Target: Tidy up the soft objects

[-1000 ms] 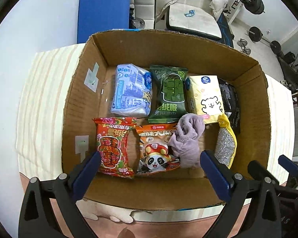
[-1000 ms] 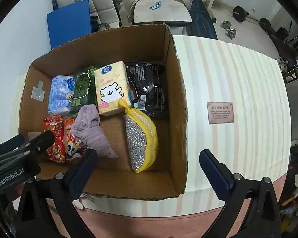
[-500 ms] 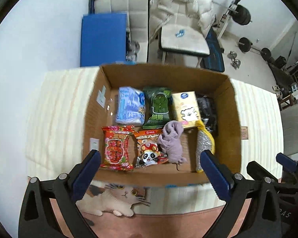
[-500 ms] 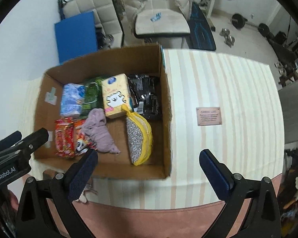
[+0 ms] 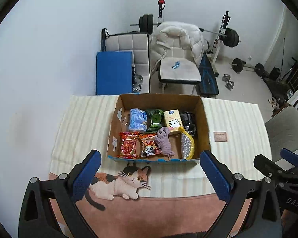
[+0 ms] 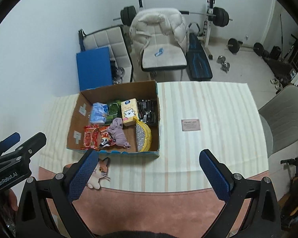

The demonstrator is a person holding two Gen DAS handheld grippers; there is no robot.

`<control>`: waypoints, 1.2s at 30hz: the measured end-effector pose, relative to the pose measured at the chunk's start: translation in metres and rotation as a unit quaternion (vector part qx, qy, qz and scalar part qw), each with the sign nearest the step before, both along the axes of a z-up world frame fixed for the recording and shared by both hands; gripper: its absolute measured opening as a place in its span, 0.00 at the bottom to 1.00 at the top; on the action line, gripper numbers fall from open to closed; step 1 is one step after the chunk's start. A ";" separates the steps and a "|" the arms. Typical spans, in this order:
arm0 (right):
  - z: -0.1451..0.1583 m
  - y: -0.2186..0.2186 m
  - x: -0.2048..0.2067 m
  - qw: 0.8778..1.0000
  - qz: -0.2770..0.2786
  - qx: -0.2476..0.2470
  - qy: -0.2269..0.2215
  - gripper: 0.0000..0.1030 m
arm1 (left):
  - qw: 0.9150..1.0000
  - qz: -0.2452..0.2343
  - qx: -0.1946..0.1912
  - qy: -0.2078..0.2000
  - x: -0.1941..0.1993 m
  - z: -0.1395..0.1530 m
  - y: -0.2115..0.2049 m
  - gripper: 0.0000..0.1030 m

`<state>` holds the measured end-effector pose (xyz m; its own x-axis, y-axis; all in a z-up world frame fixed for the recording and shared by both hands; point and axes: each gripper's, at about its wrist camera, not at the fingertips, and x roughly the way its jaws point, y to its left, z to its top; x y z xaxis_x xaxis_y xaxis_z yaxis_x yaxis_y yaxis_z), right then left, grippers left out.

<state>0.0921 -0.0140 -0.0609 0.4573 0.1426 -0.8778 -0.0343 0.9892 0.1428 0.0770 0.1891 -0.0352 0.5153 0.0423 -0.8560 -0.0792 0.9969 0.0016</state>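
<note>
Both grippers hang above the near edge of the worktop (image 5: 85, 123), and both are empty. The left gripper (image 5: 149, 175) has its blue fingers (image 5: 86, 175) spread wide apart with nothing between them. The right gripper (image 6: 149, 175) is released in the same way, its fingers (image 6: 214, 175) far from each other.

The cardboard box (image 5: 205, 123) stands open on the striped cloth (image 6: 208, 103), toward the left part of the worktop, beyond both grippers. All the soft things lie inside it. In the far row, from left to right, are a pale blue pack (image 5: 136, 120), a dark green pack (image 5: 154, 120), a yellow tissue pack (image 5: 172, 121) with a white bear, and a black packet (image 5: 188, 122) touching the right wall. In the near row are a red snack bag (image 5: 128, 144) at the left, then an orange bag with a panda (image 5: 149, 146) just beside it. A crumpled purple cloth (image 5: 163, 140) lies partly over the panda bag and touches the tissue pack. To its right, a yellow net bag with a silver scourer (image 5: 186, 145) lies along the right wall.

On the cloth in front of the box a printed cat (image 5: 119, 182) is seen. A small brown label (image 6: 190, 125) lies to the right of the box, well apart from it. Behind the worktop stand a padded chair with a white jacket (image 5: 176, 39) and a blue mat (image 5: 113, 73).
</note>
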 end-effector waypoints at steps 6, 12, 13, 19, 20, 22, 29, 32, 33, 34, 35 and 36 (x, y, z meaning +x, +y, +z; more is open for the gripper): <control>0.039 0.004 -0.040 0.999 0.028 0.002 -0.020 1.00 | 1.000 -0.003 -0.003 -0.023 -0.030 0.028 -0.005 0.99; 0.064 0.008 -0.061 0.997 0.035 -0.020 -0.059 1.00 | 0.999 -0.006 0.003 -0.032 -0.040 0.039 -0.012 0.99; 0.066 0.007 -0.061 0.998 0.032 -0.017 -0.060 1.00 | 0.999 -0.005 0.004 -0.034 -0.041 0.040 -0.013 0.99; 0.068 -0.002 -0.058 0.997 0.013 -0.016 -0.072 1.00 | 0.999 -0.005 0.009 -0.035 -0.042 0.036 -0.017 0.99; 0.068 -0.002 -0.058 0.997 0.010 -0.019 -0.073 1.00 | 0.999 -0.002 0.013 -0.035 -0.044 0.036 -0.017 0.99; 0.067 -0.001 -0.057 0.997 0.010 -0.028 -0.077 1.00 | 0.999 0.004 0.016 -0.038 -0.045 0.035 -0.018 0.99; 0.065 -0.002 -0.057 0.996 0.006 -0.043 -0.082 1.00 | 0.999 0.016 0.015 -0.044 -0.049 0.038 -0.014 0.99; 0.066 -0.004 -0.057 0.996 0.002 -0.043 -0.082 1.00 | 0.999 0.016 0.015 -0.047 -0.049 0.040 -0.014 0.99; 0.066 -0.005 -0.058 0.996 0.001 -0.043 -0.083 1.00 | 0.999 0.016 0.015 -0.048 -0.050 0.040 -0.014 0.99; 0.068 -0.006 -0.059 0.996 0.000 -0.043 -0.083 1.00 | 0.999 0.016 0.016 -0.048 -0.050 0.040 -0.014 0.99; 0.068 -0.006 -0.059 0.996 0.000 -0.042 -0.084 1.00 | 0.999 0.016 0.015 -0.048 -0.050 0.040 -0.014 0.99; 0.068 -0.007 -0.059 0.996 -0.001 -0.041 -0.085 1.00 | 0.999 0.016 0.015 -0.049 -0.050 0.040 -0.014 0.99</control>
<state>0.0327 -0.0209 0.0070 0.5998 0.0721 -0.7969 -0.0491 0.9974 0.0533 0.0269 0.1748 0.0048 0.5941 0.0853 -0.7999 -0.1121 0.9934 0.0227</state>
